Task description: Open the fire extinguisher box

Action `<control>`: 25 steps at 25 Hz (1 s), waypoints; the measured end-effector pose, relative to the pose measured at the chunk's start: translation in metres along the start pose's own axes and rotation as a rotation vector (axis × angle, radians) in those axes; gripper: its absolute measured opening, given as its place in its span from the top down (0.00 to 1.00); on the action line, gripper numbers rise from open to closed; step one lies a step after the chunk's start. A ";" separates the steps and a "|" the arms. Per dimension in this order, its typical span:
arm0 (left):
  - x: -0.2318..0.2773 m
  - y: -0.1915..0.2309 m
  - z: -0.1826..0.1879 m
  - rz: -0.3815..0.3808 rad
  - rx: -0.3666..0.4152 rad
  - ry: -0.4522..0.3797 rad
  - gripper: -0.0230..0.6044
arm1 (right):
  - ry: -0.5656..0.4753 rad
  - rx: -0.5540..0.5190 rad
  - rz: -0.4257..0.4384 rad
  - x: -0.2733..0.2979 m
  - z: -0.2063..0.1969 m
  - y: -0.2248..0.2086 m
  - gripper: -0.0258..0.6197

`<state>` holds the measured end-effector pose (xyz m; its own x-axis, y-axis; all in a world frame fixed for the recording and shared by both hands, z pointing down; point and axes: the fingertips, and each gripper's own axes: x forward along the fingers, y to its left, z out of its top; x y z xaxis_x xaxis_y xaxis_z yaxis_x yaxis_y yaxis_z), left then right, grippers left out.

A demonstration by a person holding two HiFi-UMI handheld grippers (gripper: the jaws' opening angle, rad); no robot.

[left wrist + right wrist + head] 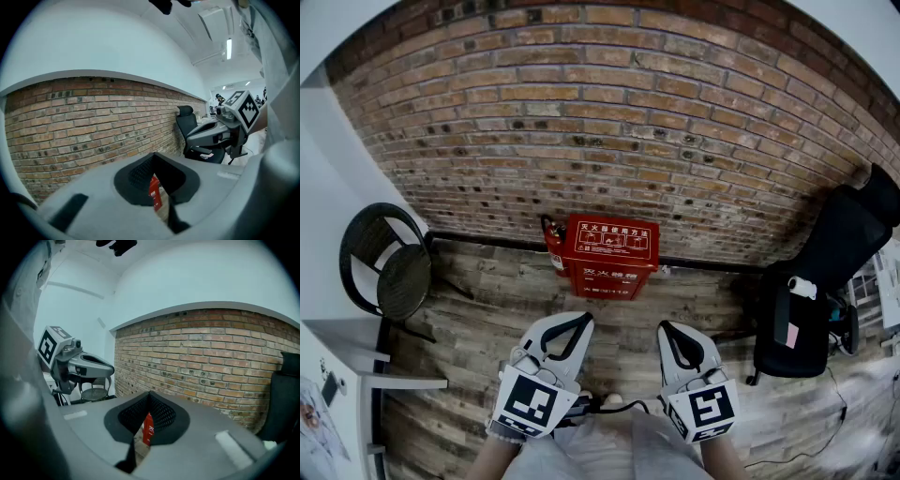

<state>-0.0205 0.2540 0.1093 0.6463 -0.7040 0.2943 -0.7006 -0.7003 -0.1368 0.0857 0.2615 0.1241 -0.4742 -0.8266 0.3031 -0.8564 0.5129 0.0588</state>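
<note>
A red fire extinguisher box [609,258] with white print on its lid stands on the wooden floor against the brick wall, lid down. My left gripper [580,320] and right gripper [667,328] hang side by side in the air, short of the box and apart from it. Both point toward it with jaws shut and nothing between them. A sliver of the red box [155,192] shows through the gap below the left gripper [153,157] tips. The box [148,427] shows likewise below the right gripper [149,394] tips.
A red extinguisher [553,246] stands at the box's left side. A black round chair [389,267] sits at the left by a white wall. A black office chair [825,272] stands at the right. A grey shelf [356,347] is at my near left.
</note>
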 end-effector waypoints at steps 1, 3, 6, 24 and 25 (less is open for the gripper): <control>0.001 0.000 0.000 0.000 0.000 -0.001 0.96 | 0.001 -0.004 0.000 0.000 0.000 0.000 0.95; 0.002 0.000 0.001 0.001 -0.001 -0.008 0.96 | 0.003 -0.009 0.000 0.001 0.000 -0.001 0.95; 0.003 0.001 0.002 0.002 -0.004 -0.019 0.96 | 0.007 -0.010 0.000 0.002 -0.001 -0.001 0.95; -0.010 0.015 -0.003 -0.004 -0.007 -0.038 0.96 | 0.008 -0.043 -0.048 0.000 0.002 0.013 0.95; -0.012 0.017 -0.004 -0.007 -0.003 -0.036 0.96 | 0.006 -0.041 -0.054 0.000 0.002 0.015 0.95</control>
<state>-0.0412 0.2510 0.1074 0.6619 -0.7028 0.2607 -0.6967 -0.7051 -0.1322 0.0726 0.2683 0.1230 -0.4260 -0.8522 0.3039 -0.8716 0.4766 0.1147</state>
